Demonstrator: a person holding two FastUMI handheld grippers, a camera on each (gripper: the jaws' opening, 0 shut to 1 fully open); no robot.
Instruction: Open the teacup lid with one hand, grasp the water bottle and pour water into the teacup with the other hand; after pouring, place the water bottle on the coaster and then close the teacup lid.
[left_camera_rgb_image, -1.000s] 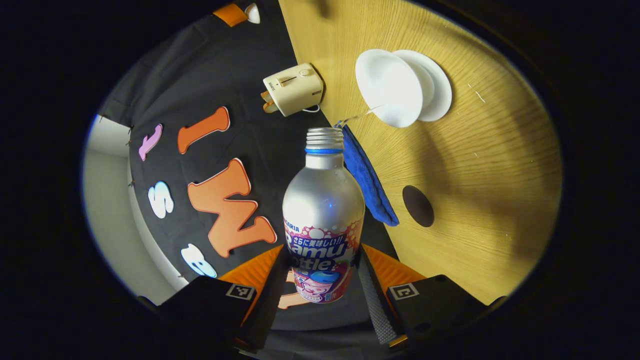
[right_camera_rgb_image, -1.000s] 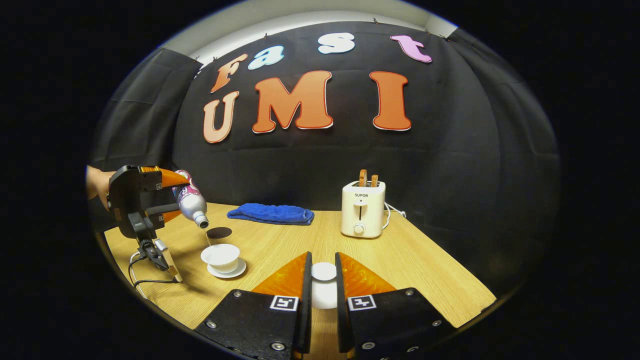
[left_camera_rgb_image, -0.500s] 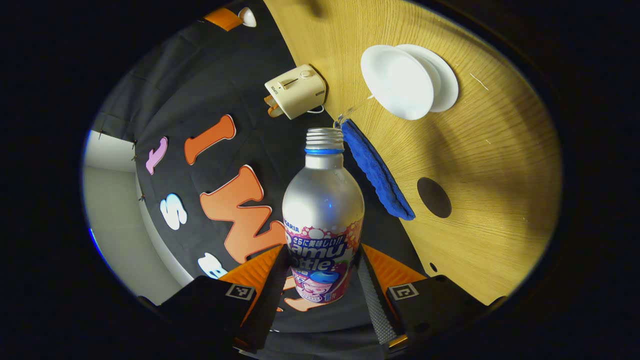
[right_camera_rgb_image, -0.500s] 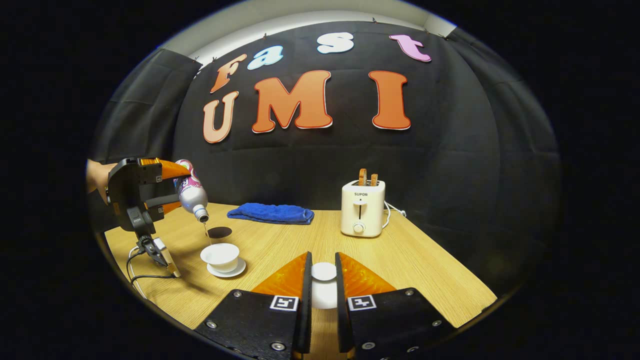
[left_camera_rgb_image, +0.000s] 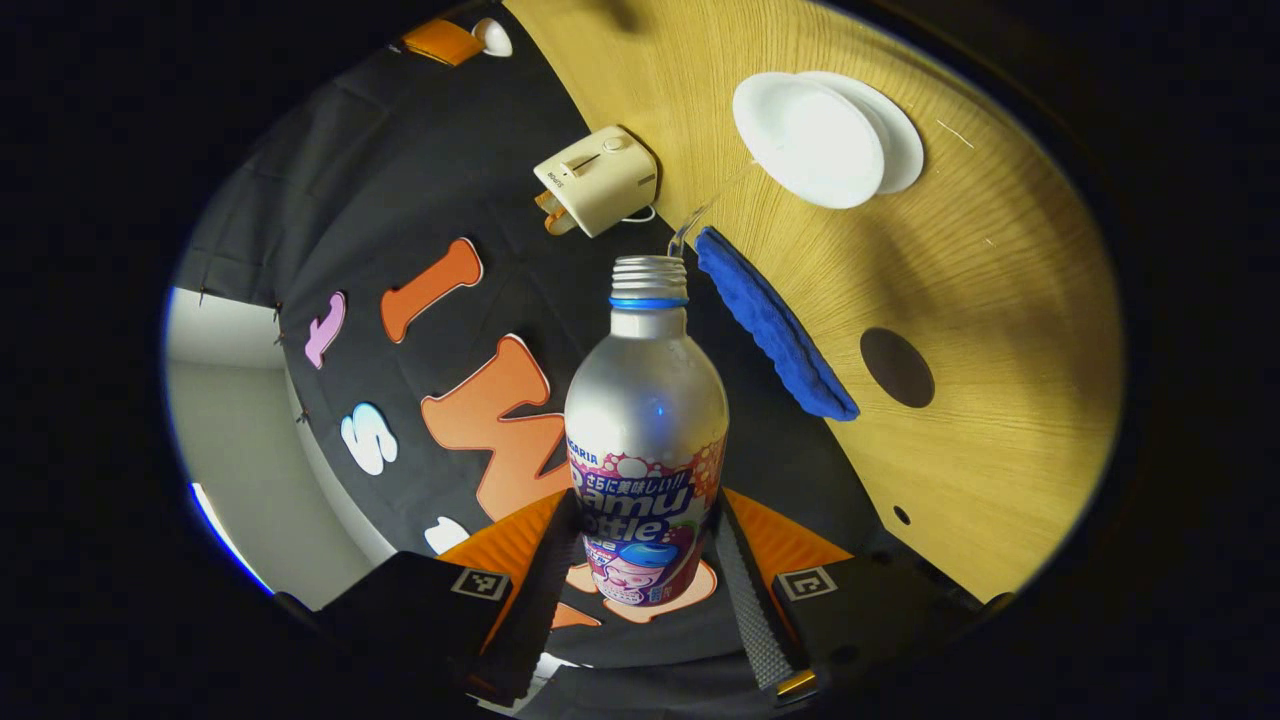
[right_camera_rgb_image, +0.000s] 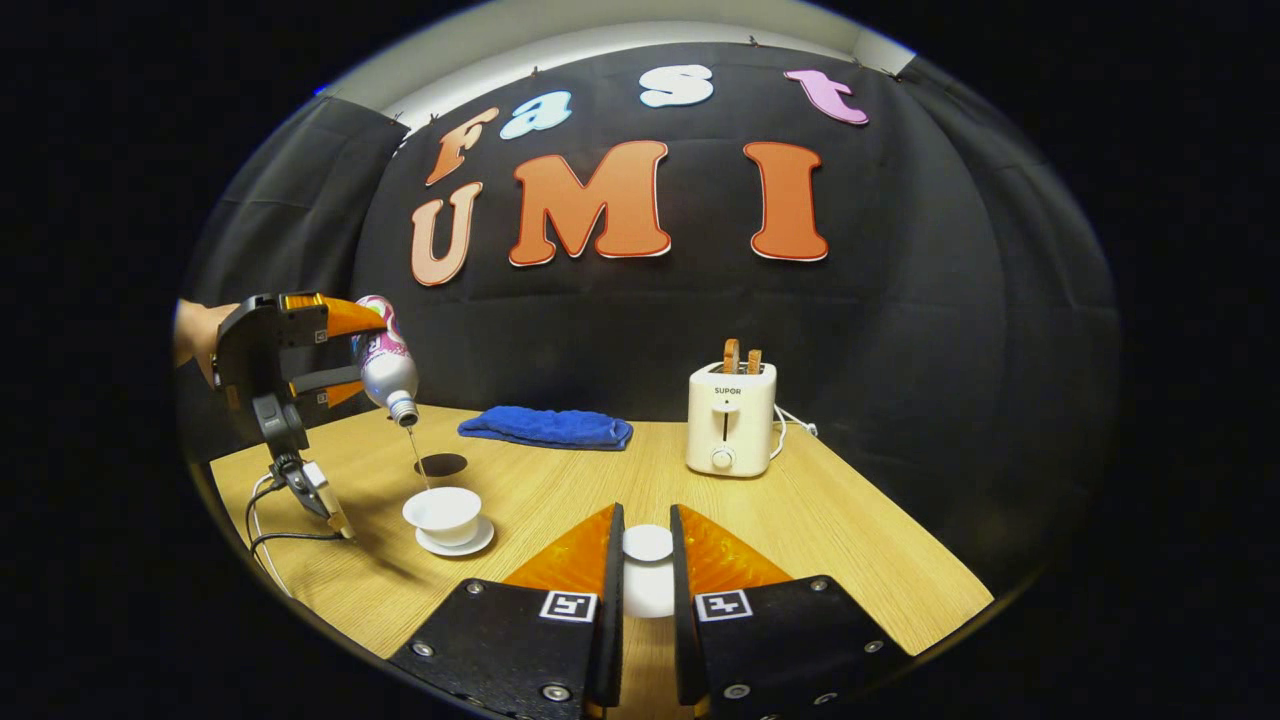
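Over the wooden bench (right_camera_rgb_image: 820, 520), the left gripper (right_camera_rgb_image: 335, 365) clenches the tilted water bottle (left_camera_rgb_image: 645, 420), pouring into the teacup (right_camera_rgb_image: 442, 512) at near left; hold tilt steady, while the right gripper (right_camera_rgb_image: 645, 580) clasps the lid (right_camera_rgb_image: 648, 543).

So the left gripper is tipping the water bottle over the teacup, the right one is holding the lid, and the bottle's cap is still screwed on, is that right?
Not quite: the water bottle has no cap. The left gripper view shows its bare threaded neck open, and the right gripper view shows a thin stream falling into the teacup. The rest holds: the left gripper tips the bottle over the cup, and the right gripper holds the lid.
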